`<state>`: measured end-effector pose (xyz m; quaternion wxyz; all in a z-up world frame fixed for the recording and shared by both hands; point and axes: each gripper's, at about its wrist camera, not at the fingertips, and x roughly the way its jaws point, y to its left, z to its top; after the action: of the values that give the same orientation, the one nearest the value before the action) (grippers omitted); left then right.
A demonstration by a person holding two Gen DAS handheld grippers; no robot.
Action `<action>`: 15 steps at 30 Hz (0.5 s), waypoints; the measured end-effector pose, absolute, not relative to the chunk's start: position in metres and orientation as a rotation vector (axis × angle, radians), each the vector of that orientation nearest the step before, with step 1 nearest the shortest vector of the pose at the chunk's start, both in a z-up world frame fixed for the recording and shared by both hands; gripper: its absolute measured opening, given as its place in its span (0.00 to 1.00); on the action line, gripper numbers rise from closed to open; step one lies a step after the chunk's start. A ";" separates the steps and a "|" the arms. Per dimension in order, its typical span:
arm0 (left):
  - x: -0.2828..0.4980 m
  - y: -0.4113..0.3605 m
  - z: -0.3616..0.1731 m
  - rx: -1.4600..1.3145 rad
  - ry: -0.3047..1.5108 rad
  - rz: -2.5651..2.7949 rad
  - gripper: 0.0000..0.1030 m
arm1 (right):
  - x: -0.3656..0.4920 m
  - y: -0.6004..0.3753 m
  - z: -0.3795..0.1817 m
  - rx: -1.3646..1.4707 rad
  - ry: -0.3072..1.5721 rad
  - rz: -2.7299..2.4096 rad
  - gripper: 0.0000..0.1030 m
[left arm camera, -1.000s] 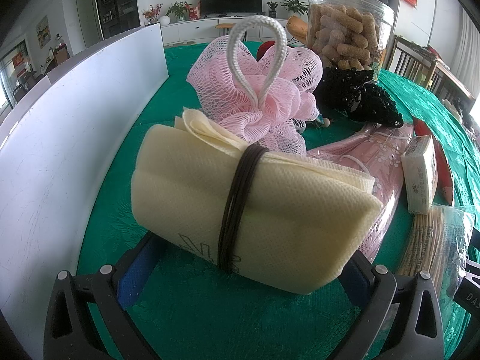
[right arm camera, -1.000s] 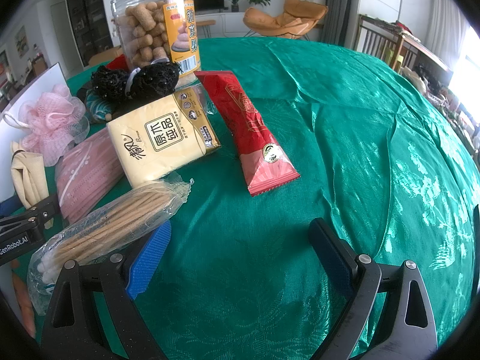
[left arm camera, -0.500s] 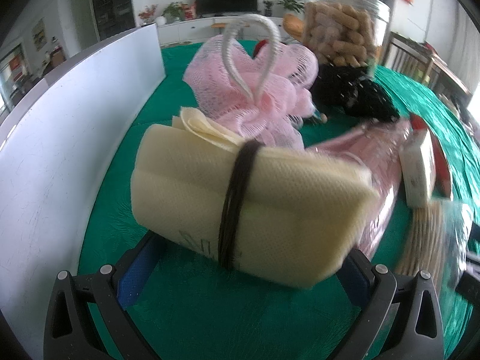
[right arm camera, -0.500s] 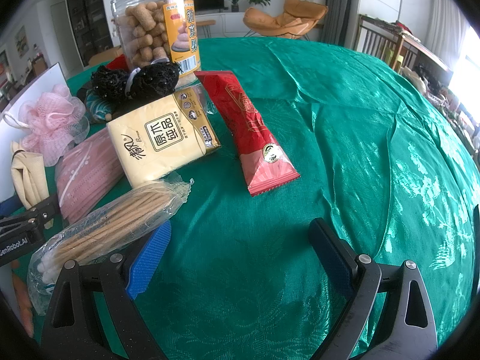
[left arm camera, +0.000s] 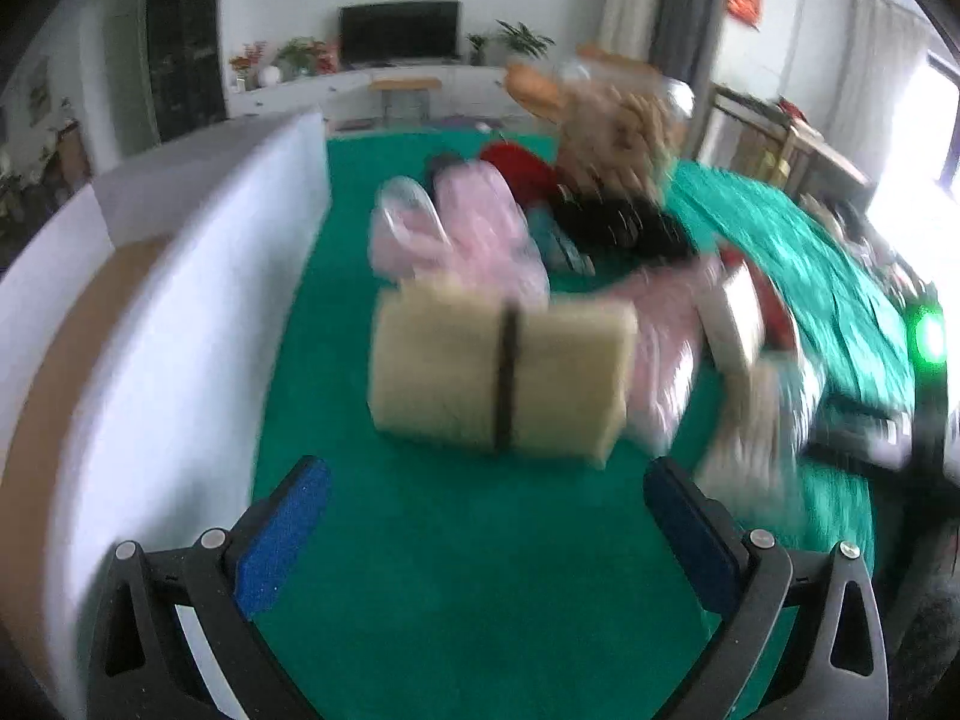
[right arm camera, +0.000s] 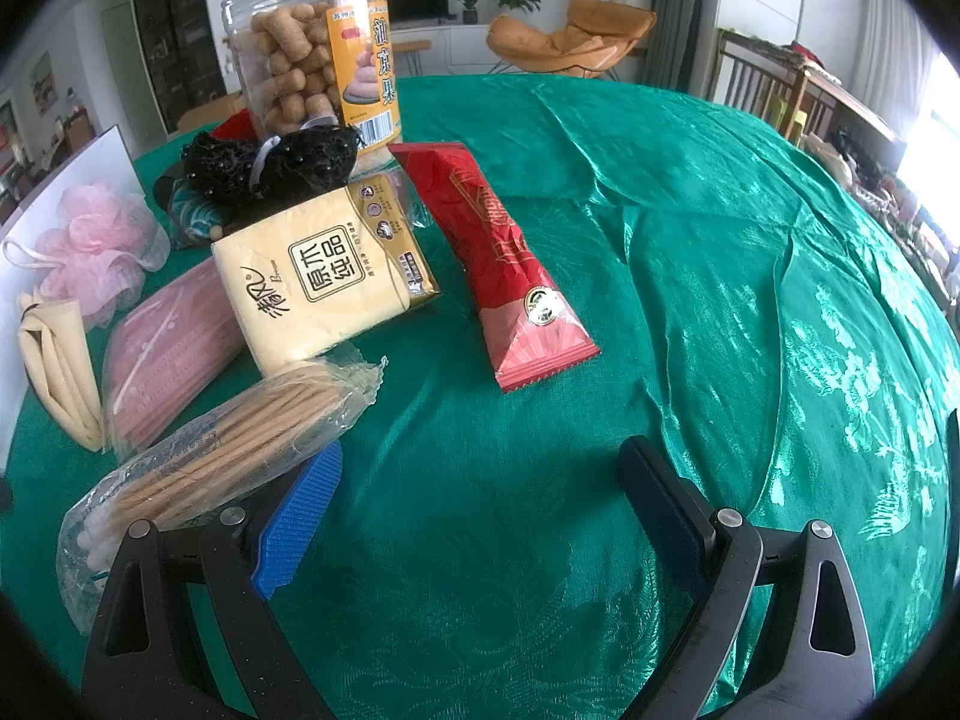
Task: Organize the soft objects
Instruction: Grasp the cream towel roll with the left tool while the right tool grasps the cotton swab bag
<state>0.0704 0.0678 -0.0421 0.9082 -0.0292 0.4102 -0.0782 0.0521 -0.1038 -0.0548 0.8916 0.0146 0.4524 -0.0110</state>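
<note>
A cream folded cloth (left arm camera: 498, 384) bound by a dark band lies on the green tablecloth, a little ahead of my open left gripper (left arm camera: 486, 510), which holds nothing. Behind the cloth sit a pink mesh bath puff (left arm camera: 474, 228) and a pink mask pack (left arm camera: 666, 330). The left wrist view is blurred by motion. In the right wrist view the cloth (right arm camera: 57, 360), the puff (right arm camera: 99, 246), the mask pack (right arm camera: 171, 354), a yellow tissue pack (right arm camera: 327, 279) and a black hair net (right arm camera: 270, 162) lie at the left. My right gripper (right arm camera: 480, 492) stands open over bare tablecloth.
A white box wall (left arm camera: 180, 312) rises along the left. A clear jar of biscuits (right arm camera: 312, 54), a red snack packet (right arm camera: 510, 264) and a clear bag of sticks (right arm camera: 234, 450) lie among the soft things. Green tablecloth (right arm camera: 720, 270) stretches to the right.
My left gripper has pulled back and up from the cream cloth, which now lies clear of its fingers; the box's brown inside shows at left. The right gripper has not moved.
</note>
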 end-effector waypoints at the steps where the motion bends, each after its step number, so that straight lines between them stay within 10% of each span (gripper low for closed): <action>1: 0.077 0.068 -0.032 -0.096 0.811 -0.170 1.00 | 0.052 -0.104 -0.055 0.030 0.939 -0.023 0.92; 15: 0.060 0.063 -0.056 -0.105 0.874 -0.095 1.00 | 0.052 -0.104 -0.055 0.030 0.939 -0.023 0.92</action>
<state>0.0604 0.0630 -0.0563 0.9036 -0.0509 0.4228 -0.0459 0.0518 -0.1041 -0.0548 0.8915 0.0146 0.4526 -0.0111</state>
